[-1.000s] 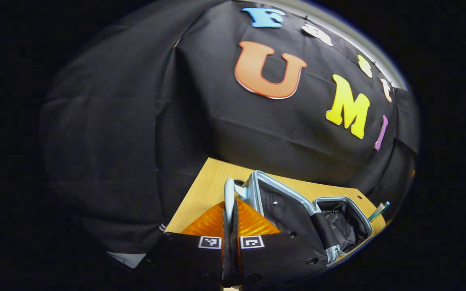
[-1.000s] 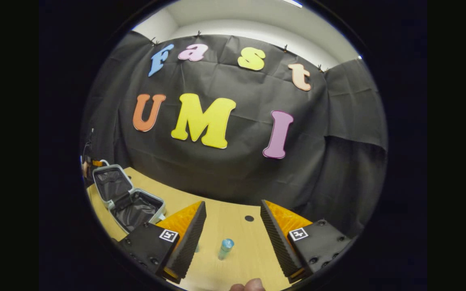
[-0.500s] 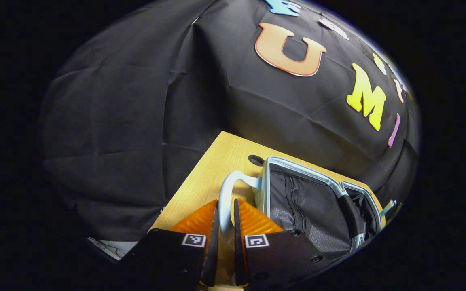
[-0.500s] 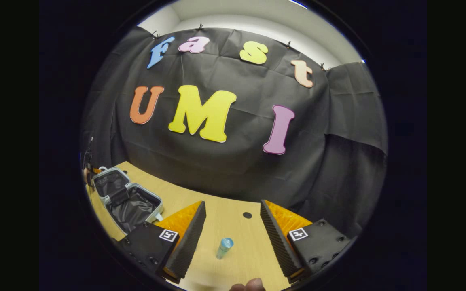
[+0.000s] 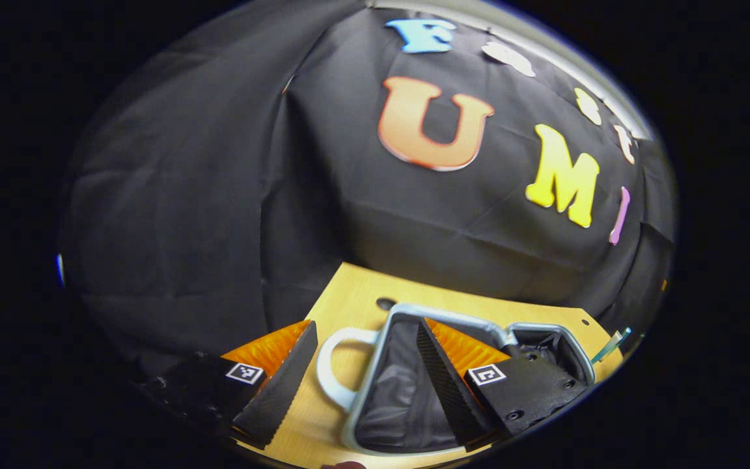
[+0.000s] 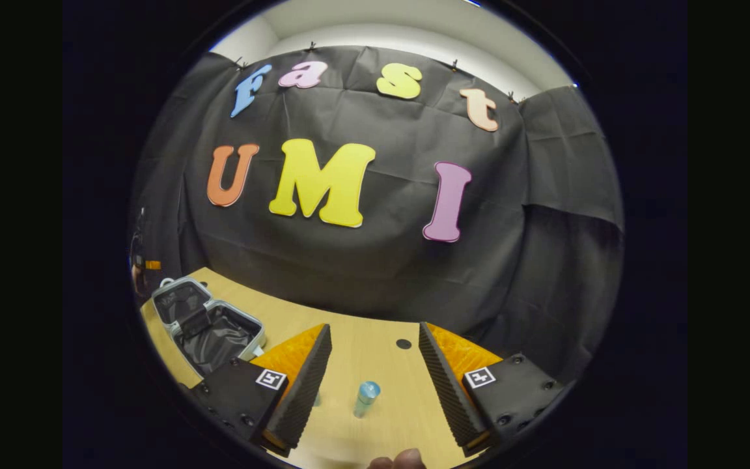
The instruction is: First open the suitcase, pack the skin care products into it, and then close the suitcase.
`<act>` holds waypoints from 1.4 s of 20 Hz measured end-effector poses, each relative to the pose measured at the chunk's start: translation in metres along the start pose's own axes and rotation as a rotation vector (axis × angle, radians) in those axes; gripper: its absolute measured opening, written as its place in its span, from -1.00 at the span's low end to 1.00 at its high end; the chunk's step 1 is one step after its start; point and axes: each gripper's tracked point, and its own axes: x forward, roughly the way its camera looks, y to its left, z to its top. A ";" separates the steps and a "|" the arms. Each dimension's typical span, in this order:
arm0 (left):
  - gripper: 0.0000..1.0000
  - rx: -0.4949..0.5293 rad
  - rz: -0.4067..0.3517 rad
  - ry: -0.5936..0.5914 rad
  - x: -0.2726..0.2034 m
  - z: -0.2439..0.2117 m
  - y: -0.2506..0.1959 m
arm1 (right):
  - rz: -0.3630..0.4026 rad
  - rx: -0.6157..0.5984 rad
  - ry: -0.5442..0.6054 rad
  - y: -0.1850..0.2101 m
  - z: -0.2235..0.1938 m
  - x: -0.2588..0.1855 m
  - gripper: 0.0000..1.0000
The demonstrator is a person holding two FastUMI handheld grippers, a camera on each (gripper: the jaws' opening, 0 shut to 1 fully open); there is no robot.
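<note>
Suitcase (image 5: 407, 391) open flat near table edge (image 5: 323, 449), handle (image 5: 333, 365) apparently between parted left gripper (image 5: 365, 374); right gripper (image 6: 375, 374) agape.

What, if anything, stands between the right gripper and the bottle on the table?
Nothing visible: the right gripper is open, and the bottle stands upright on bare table between its fingers. The open suitcase lies off to one side.

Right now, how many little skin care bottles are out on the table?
1 for sure: a small blue-capped bottle standing on the table, between the right hand-held gripper's fingers. Others may be hidden.
</note>
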 end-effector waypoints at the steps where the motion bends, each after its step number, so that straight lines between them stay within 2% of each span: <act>1: 0.96 0.044 0.014 -0.033 -0.013 0.020 -0.022 | 0.003 0.017 -0.003 -0.003 -0.003 -0.001 0.61; 4: 0.94 0.134 0.104 -0.124 -0.050 0.065 -0.090 | -0.002 0.066 -0.006 -0.020 -0.012 -0.005 0.61; 6: 0.94 0.141 0.154 -0.185 -0.071 0.080 -0.141 | -0.007 0.104 -0.003 -0.037 -0.018 -0.010 0.61; 8: 0.95 0.128 0.137 -0.224 -0.093 0.081 -0.198 | -0.015 0.122 -0.012 -0.055 -0.023 -0.016 0.61; 12: 0.95 0.115 0.047 -0.173 -0.118 0.037 -0.309 | 0.007 0.123 -0.019 -0.081 -0.037 -0.026 0.61; 13: 0.76 0.119 0.028 -0.176 -0.125 0.031 -0.336 | 0.018 0.123 -0.018 -0.086 -0.042 -0.028 0.61; 14: 0.95 0.125 0.009 -0.175 -0.131 0.023 -0.362 | 0.032 0.124 -0.016 -0.090 -0.046 -0.030 0.61; 15: 0.76 0.126 -0.007 -0.175 -0.137 0.012 -0.388 | 0.050 0.127 -0.014 -0.092 -0.052 -0.032 0.61; 17: 0.94 0.121 -0.060 -0.149 -0.144 -0.008 -0.432 | 0.077 0.125 -0.003 -0.096 -0.066 -0.034 0.61; 19: 0.95 0.123 -0.108 -0.112 -0.148 -0.034 -0.471 | 0.106 0.119 0.012 -0.097 -0.078 -0.035 0.61; 20: 0.76 0.118 -0.138 -0.095 -0.147 -0.045 -0.493 | 0.118 0.113 0.017 -0.098 -0.082 -0.035 0.61; 21: 0.95 0.118 -0.162 -0.075 -0.147 -0.058 -0.513 | 0.127 0.105 0.023 -0.099 -0.087 -0.036 0.61; 25: 0.95 0.210 -0.245 0.011 -0.141 -0.117 -0.567 | 0.126 0.090 0.048 -0.113 -0.103 -0.038 0.61; 28: 0.95 0.233 -0.312 0.076 -0.126 -0.165 -0.598 | 0.114 0.063 0.073 -0.127 -0.117 -0.037 0.62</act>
